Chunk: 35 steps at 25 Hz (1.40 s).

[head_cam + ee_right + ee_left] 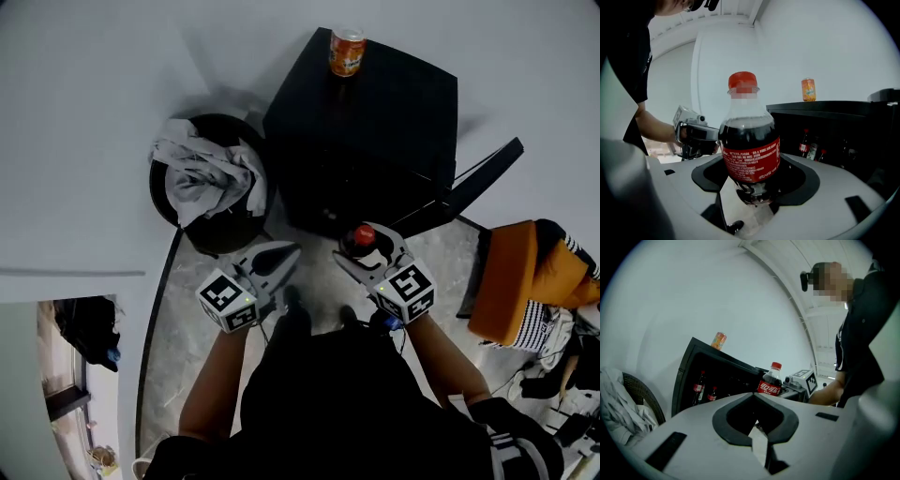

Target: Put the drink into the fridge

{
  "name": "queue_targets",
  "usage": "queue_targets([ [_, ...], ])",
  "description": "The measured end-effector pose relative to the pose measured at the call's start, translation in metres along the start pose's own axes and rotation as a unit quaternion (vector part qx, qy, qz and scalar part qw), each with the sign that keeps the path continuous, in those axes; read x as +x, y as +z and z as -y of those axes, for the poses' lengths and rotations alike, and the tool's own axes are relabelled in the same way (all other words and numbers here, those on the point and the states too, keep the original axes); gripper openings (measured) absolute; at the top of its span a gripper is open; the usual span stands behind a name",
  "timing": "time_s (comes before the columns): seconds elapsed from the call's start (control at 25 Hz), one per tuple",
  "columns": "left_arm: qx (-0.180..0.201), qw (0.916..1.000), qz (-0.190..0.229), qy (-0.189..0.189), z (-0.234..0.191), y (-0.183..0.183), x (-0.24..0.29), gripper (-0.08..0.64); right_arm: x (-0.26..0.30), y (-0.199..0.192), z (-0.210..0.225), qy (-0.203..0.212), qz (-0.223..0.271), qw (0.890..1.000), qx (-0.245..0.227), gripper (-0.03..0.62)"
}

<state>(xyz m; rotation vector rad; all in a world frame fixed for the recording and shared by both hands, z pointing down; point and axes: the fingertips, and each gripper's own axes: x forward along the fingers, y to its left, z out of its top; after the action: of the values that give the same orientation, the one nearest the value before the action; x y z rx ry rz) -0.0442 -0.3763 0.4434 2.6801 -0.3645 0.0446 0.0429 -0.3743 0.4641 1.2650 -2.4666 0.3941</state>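
My right gripper (757, 190) is closed around the lower body of the cola bottle (750, 150). It holds the bottle upright, red cap on top, so the bottle can go onto a shelf standing, as I judge it. The jaws' dark hollows cup the bottle from both sides, low down, which leaves the label and neck free.

The bottle is still in the air in front of the black mini fridge (375, 122), not yet inside. The fridge stands on the floor, and its door (480, 176) is swung wide to the right, so the way in is open. Other small cola bottles (699, 388) already stand inside on the left, so I expect to aim for a free spot beside them. An orange soda can (348, 52) sits on top of the fridge, well clear of my path.

My left gripper (753, 393) has its jaws brought together with nothing between them. It hangs just beside the right one, spare for now. To the left of the fridge is a dark basket (202, 242) with a grey cloth (206, 173) draped in it.
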Motion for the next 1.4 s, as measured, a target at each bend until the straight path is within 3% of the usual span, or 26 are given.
queue_targets([
  [0.24, 0.001, 0.9991, -0.019, -0.039, -0.03, -0.009, -0.004, 0.011, 0.028, 0.006, 0.008, -0.052, 0.011, 0.999, 0.004, 0.311],
  [0.56, 0.004, 0.9981, -0.043, -0.044, -0.063, -0.04, 0.012, 0.011, 0.054, 0.003, 0.031, -0.086, 0.04, 0.995, -0.011, 0.311],
  [0.92, 0.012, 0.9974, -0.05, -0.05, -0.094, -0.091, 0.064, 0.011, 0.096, -0.048, 0.082, -0.094, 0.041, 0.994, -0.027, 0.311],
  [1.4, 0.016, 0.9991, -0.031, -0.025, -0.137, -0.108, 0.121, 0.011, 0.147, -0.098, 0.16, -0.144, 0.066, 0.987, 0.011, 0.311],
])
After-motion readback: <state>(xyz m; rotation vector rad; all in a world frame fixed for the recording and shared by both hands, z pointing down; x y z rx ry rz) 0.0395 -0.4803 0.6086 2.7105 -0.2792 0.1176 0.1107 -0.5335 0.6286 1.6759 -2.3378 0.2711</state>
